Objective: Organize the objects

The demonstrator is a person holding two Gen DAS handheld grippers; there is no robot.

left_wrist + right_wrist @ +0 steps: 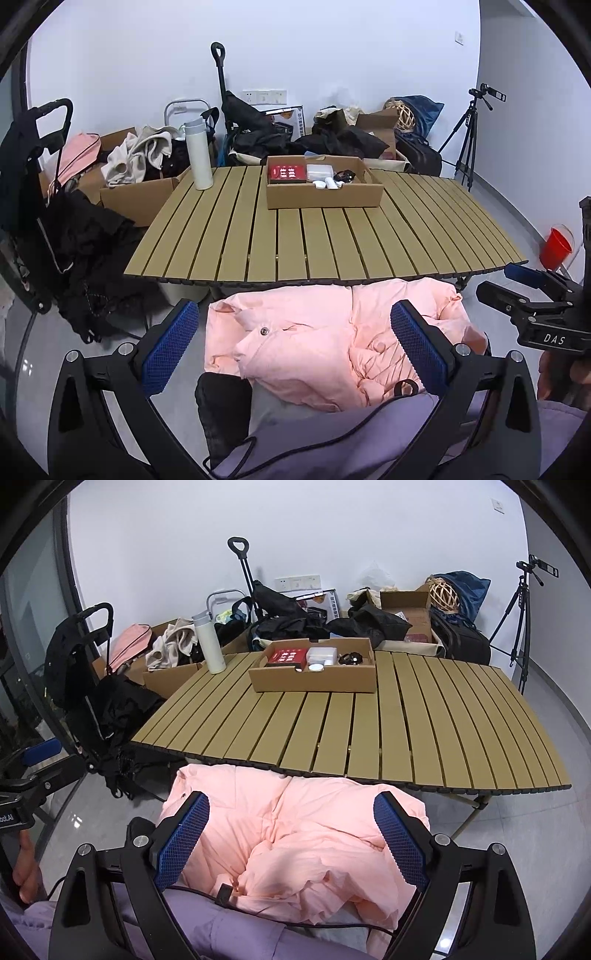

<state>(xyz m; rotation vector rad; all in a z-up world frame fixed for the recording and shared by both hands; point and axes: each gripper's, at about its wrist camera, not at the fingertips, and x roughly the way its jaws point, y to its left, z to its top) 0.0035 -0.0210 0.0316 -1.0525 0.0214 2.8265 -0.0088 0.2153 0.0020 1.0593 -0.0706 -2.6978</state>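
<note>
Gaping wide, both claws, left (295, 343) and right (291, 834), hover above one pink jacket (295, 834).

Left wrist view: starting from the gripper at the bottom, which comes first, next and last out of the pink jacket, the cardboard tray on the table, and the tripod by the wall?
From the left gripper:
1. Pink jacket, right between its fingers, below the table edge.
2. Cardboard tray, at the far middle of the slatted table.
3. Tripod, far right, by the back wall.

light: even, bright, soft indoor
glare: pale reflections on floor (517, 834) right of right gripper
edges: fisheye bend, black vignette
focus: sharp
</note>
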